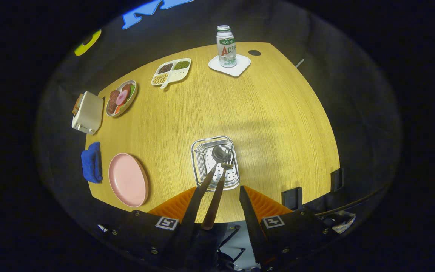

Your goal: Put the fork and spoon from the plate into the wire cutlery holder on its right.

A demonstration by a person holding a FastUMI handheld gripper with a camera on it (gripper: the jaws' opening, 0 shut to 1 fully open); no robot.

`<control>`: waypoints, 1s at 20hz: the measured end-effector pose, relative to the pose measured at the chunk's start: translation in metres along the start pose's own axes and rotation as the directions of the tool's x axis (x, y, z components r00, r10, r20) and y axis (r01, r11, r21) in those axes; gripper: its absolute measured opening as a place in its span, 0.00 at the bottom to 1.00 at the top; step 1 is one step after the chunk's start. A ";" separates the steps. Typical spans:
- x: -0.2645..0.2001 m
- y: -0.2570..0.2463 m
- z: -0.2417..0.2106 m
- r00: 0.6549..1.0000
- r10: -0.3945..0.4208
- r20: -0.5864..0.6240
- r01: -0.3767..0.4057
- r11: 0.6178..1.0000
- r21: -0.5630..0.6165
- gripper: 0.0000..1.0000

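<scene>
Gripper (217, 198) fingers spread apart above wire cutlery holder (215, 163); spoon (221, 153) and fork (227, 165) stand inside, handles leaning toward left finger. Empty pink plate (128, 180) at 9 o'clock of holder.
</scene>
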State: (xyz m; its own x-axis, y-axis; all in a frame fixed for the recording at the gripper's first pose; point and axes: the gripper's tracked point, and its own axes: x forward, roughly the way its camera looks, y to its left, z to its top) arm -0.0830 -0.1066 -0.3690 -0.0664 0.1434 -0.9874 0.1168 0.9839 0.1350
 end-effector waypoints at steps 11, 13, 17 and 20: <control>-0.069 0.013 0.081 0.872 0.014 0.488 -0.034 0.999 0.032 0.98; -0.105 0.016 0.103 0.783 0.003 0.622 -0.031 0.999 0.035 0.98; -0.187 0.022 0.137 0.539 -0.029 0.842 -0.027 0.998 0.052 0.98; -0.250 0.026 0.150 0.328 -0.043 0.944 0.021 0.999 0.038 0.98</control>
State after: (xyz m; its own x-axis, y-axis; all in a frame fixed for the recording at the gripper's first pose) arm 0.0850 -0.1327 -0.1313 0.9085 -0.0954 -0.4069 0.1529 0.9820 0.1111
